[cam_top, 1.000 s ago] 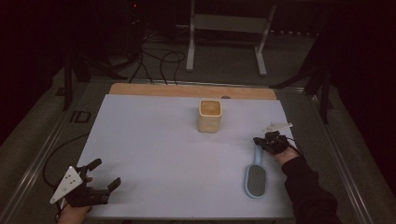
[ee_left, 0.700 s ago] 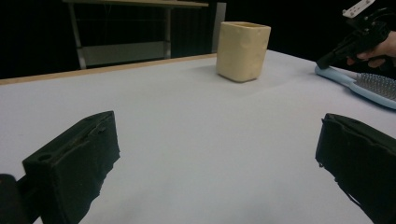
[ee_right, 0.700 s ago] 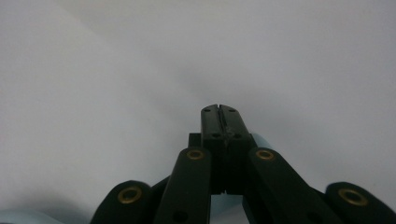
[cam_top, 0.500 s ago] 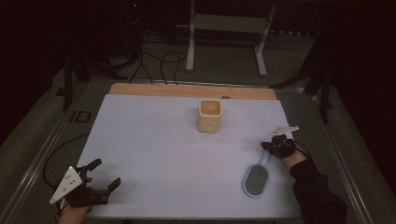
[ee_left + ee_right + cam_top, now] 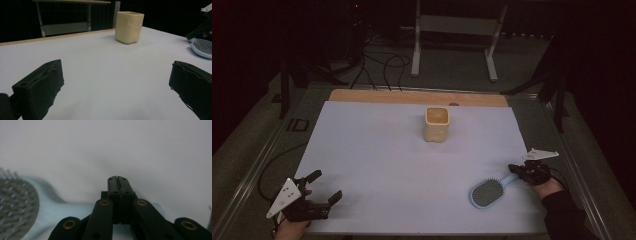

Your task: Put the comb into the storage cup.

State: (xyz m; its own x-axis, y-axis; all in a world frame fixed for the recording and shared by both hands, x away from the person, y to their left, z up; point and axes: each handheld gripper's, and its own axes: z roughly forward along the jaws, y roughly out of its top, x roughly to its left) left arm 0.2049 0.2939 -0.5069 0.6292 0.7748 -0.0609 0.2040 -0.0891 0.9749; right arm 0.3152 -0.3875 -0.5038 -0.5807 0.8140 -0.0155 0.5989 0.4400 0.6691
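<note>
A light-blue hairbrush (image 5: 486,192) lies bristles up at the front right of the white table top (image 5: 402,165). Its handle points right toward my right gripper (image 5: 515,169). In the right gripper view that gripper (image 5: 117,179) has its jaws pressed together with nothing between them, and it lies across the brush's handle (image 5: 75,208). A cream square cup (image 5: 436,124) stands upright at the middle back. My left gripper (image 5: 327,186) rests at the front left, open and empty. In the left gripper view its jaws (image 5: 116,72) stand wide apart and face the cup (image 5: 129,23).
A wooden strip (image 5: 412,96) runs along the table's far edge. Behind it stand a metal frame (image 5: 457,35) and cables on the dark floor. In the left gripper view the brush's head (image 5: 201,47) and the other gripper (image 5: 200,28) show at the far right.
My right gripper has moved right and toward the front edge. The brush's handle has swung right with it while the head stayed about in place. The left gripper has kept still.
</note>
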